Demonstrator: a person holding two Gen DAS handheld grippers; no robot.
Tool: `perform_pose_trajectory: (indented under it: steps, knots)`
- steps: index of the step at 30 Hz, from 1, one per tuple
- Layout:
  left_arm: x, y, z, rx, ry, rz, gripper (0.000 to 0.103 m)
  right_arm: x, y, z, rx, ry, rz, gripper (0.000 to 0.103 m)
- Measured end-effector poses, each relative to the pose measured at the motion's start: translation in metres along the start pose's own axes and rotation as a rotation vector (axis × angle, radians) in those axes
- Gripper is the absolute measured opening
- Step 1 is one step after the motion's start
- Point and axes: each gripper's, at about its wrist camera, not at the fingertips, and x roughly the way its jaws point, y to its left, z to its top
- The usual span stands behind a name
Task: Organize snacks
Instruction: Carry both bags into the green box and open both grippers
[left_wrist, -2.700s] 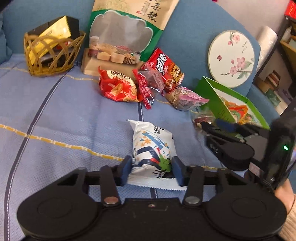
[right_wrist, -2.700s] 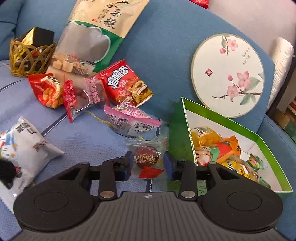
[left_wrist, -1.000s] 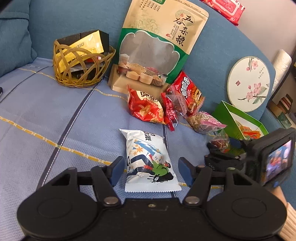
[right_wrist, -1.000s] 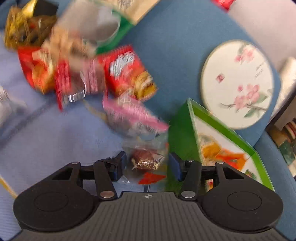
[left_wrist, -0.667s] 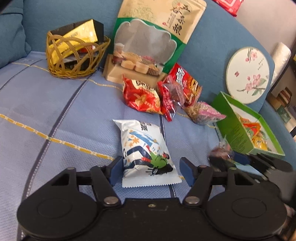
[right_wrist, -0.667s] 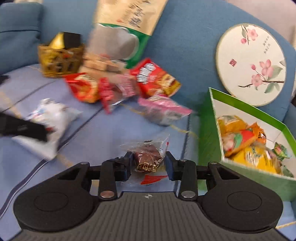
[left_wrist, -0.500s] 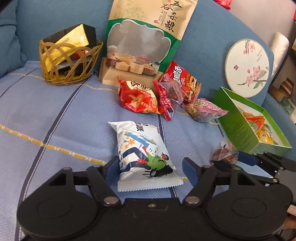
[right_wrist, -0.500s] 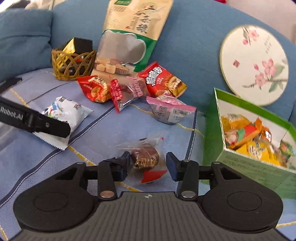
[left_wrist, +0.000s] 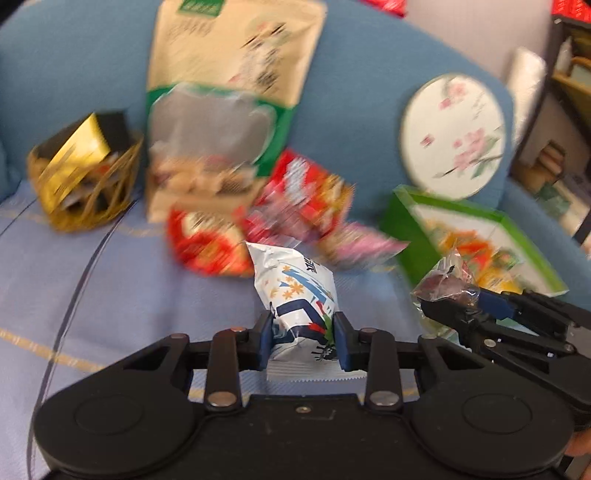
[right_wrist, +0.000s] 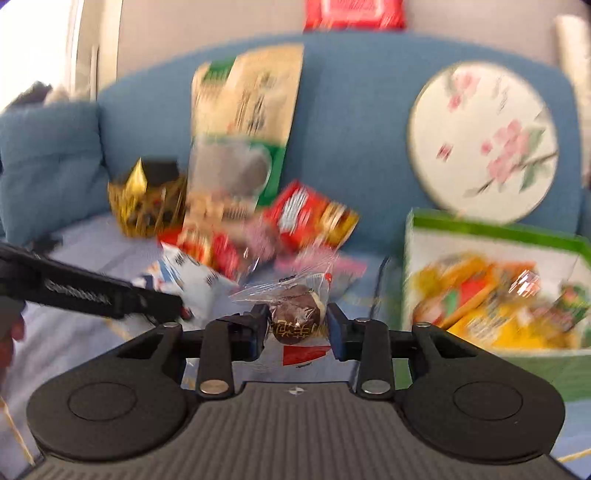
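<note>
My left gripper (left_wrist: 303, 341) is shut on a white snack bag (left_wrist: 295, 291) with blue and green print and holds it above the blue sofa seat. My right gripper (right_wrist: 297, 330) is shut on a small clear packet with a brown sweet (right_wrist: 295, 310), also lifted; it shows at the right of the left wrist view (left_wrist: 445, 284). The green box (right_wrist: 491, 229) with several wrapped snacks stands open to the right. The left gripper's arm (right_wrist: 85, 291) and the white bag (right_wrist: 184, 277) show at the left of the right wrist view.
Red snack bags (left_wrist: 314, 195) and a pink packet (left_wrist: 362, 247) lie in a heap against the sofa back. A tall beige and green pouch (left_wrist: 229, 92) leans there. A woven basket (left_wrist: 81, 184) stands at the left, a round floral disc (left_wrist: 454, 136) at the right.
Both grippers have closed on their snacks and lifted them. The left one was open around the white bag; the right one had the sweet loose between its fingers. Both views are now motion-blurred.
</note>
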Motion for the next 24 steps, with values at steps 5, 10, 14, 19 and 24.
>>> perform_pose_trajectory:
  steps: [5,10,14,19,24]
  knots:
    - [-0.001,-0.042,0.037,0.032,-0.042,-0.094,0.059,-0.019,-0.040,0.025,0.035,-0.118,-0.125,0.060]
    - [0.013,-0.096,0.068,0.083,-0.075,-0.194,0.059,-0.022,-0.092,0.029,0.080,-0.156,-0.308,0.060]
    - [0.044,-0.141,0.080,0.110,-0.048,-0.283,0.059,-0.021,-0.133,0.015,0.099,-0.126,-0.496,0.060]
    - [0.088,-0.182,0.077,0.115,-0.013,-0.339,0.059,-0.015,-0.167,-0.002,0.199,-0.080,-0.574,0.060]
    - [0.115,-0.196,0.067,0.195,0.029,-0.333,0.103,-0.001,-0.175,-0.009,0.196,-0.028,-0.607,0.096]
